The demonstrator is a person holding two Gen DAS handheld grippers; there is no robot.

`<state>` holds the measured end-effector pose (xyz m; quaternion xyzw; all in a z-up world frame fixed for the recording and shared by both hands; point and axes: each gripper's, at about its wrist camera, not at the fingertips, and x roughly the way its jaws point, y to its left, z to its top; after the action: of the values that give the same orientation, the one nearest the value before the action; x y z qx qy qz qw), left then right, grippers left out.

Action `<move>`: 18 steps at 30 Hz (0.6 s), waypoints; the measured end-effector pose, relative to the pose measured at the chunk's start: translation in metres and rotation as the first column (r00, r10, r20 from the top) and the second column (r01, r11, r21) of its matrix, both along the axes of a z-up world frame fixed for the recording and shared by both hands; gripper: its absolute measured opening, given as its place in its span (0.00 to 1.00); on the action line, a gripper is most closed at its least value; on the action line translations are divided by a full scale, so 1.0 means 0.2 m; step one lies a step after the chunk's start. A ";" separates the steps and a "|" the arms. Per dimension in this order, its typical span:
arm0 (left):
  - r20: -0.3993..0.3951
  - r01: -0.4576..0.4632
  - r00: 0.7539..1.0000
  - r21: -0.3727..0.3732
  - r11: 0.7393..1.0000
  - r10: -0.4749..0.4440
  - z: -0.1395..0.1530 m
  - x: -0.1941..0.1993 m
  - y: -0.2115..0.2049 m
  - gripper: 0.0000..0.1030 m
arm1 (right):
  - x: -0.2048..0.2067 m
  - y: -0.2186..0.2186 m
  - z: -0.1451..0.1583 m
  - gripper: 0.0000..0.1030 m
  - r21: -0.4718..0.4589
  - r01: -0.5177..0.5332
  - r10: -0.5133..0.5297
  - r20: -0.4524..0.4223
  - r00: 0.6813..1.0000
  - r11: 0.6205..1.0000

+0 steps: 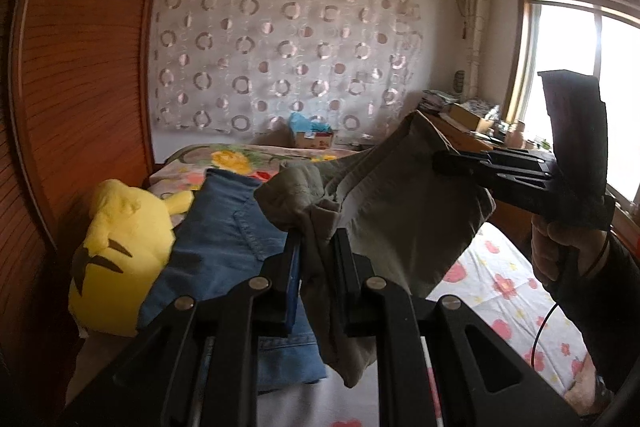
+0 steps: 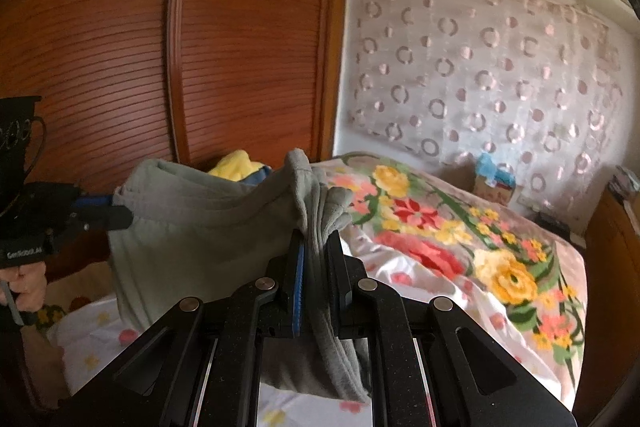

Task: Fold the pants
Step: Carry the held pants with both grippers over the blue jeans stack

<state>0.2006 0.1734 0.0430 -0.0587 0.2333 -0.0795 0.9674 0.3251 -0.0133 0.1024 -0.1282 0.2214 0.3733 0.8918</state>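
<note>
Grey-green pants (image 1: pixel 400 211) hang in the air above the bed, stretched between both grippers. My left gripper (image 1: pixel 316 239) is shut on one bunched edge of the pants. My right gripper (image 2: pixel 316 243) is shut on the other edge of the pants (image 2: pixel 208 223). In the left wrist view the right gripper (image 1: pixel 444 163) pinches the pants from the right side. In the right wrist view the left gripper (image 2: pixel 116 211) pinches them from the left. The fabric sags between the two grips and hangs below the fingers.
A bed with a flowered sheet (image 1: pixel 496 287) and a floral quilt (image 2: pixel 460 239) lies below. Folded blue jeans (image 1: pixel 240 239) and a yellow plush toy (image 1: pixel 120 255) lie to the left. A wooden wardrobe (image 2: pixel 240 47) stands behind; a window (image 1: pixel 580 75) at right.
</note>
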 end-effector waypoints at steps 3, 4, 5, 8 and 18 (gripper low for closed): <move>0.007 -0.050 0.999 -0.005 0.999 0.050 -0.05 0.00 0.05 0.13 | 0.07 0.13 -0.04 0.07 -0.036 -0.013 0.014 0.016 1.000 0.999; 0.005 -0.057 0.998 -0.012 0.998 0.057 -0.06 0.00 0.06 0.13 | 0.09 0.14 -0.05 0.07 -0.038 -0.019 0.020 0.014 1.000 0.999; -0.001 -0.071 0.997 -0.018 0.997 0.071 -0.09 0.01 0.08 0.13 | 0.11 0.18 -0.07 0.07 -0.041 -0.032 0.032 0.013 0.999 0.999; -0.007 -0.103 0.995 -0.022 0.994 0.102 -0.13 0.02 0.11 0.13 | 0.18 0.29 -0.11 0.07 -0.059 -0.065 0.066 0.027 0.997 0.996; 0.015 -0.252 0.967 -0.075 0.965 0.254 -0.23 0.00 0.18 0.13 | 0.38 0.60 -0.18 0.07 -0.058 -0.180 0.180 -0.009 0.984 0.982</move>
<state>0.1997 0.2094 -0.0036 -0.1219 0.2091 0.0357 0.9696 0.4009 0.1074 0.0668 -0.1732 0.2216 0.4460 0.8497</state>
